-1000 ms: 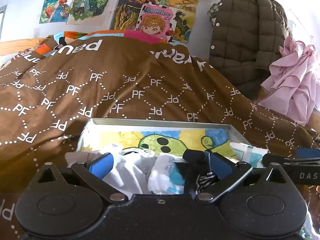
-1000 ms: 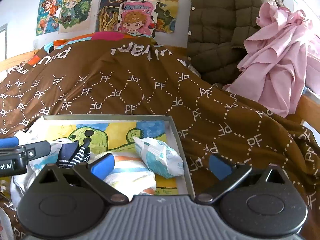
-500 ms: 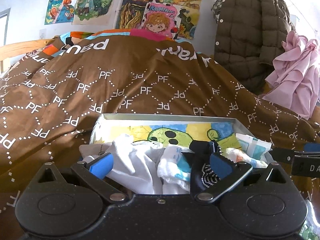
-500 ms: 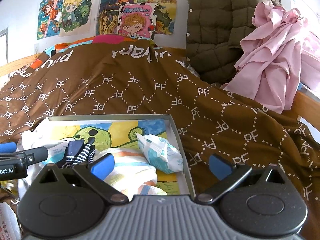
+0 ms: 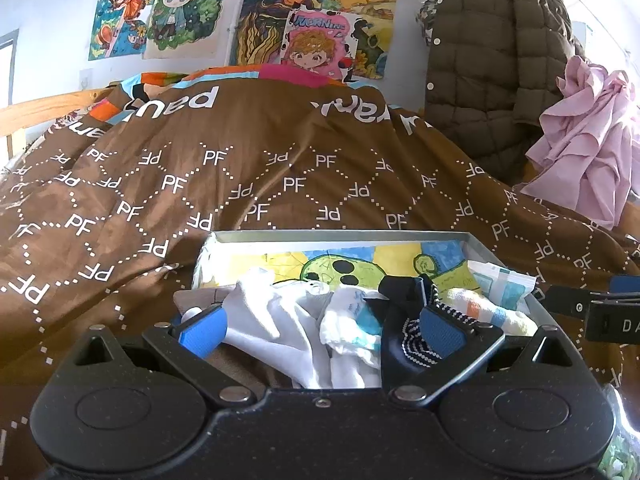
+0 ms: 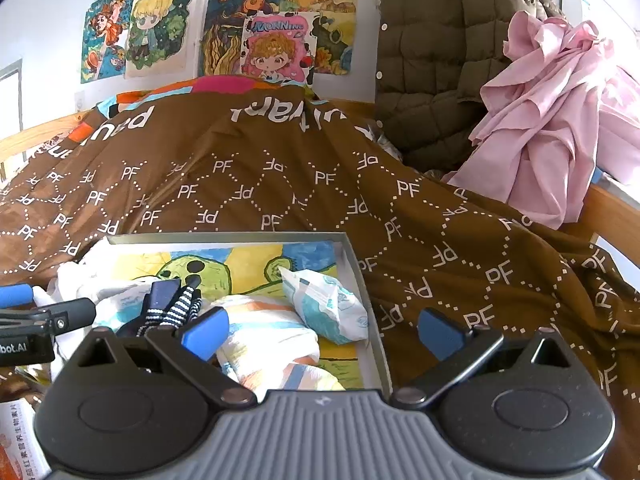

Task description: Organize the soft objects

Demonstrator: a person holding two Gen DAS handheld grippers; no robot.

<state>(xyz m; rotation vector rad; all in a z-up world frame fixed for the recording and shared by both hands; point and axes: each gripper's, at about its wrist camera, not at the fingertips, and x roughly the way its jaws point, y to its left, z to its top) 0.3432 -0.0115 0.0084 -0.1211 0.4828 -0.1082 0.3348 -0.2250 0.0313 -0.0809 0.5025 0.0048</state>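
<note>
An open grey box [image 5: 340, 234] lined with a colourful drawing lies on the bed. In the left wrist view my left gripper [image 5: 322, 327] is open over its near end, above crumpled white cloth [image 5: 264, 316] and a white sock with blue print [image 5: 352, 320]. A navy striped sock [image 5: 404, 308] rests against its right pad. My right gripper [image 6: 322, 335] is open over the box's right wall [image 6: 360, 320], with a striped rolled cloth [image 6: 272, 340] and a tissue packet [image 6: 324, 304] just ahead. The navy sock [image 6: 172, 306] also shows there.
A brown "PF" duvet [image 5: 280, 168] covers the bed all round the box. An olive quilted jacket [image 5: 492, 60] and a pink garment [image 5: 588, 140] hang at the back right. Posters [image 5: 316, 44] line the wall. A wooden bed rail [image 6: 612, 216] runs at the right.
The left view has lifted a little, so more white cloth and the striped roll show in the box. The right view has barely shifted. Both grippers stay open.
</note>
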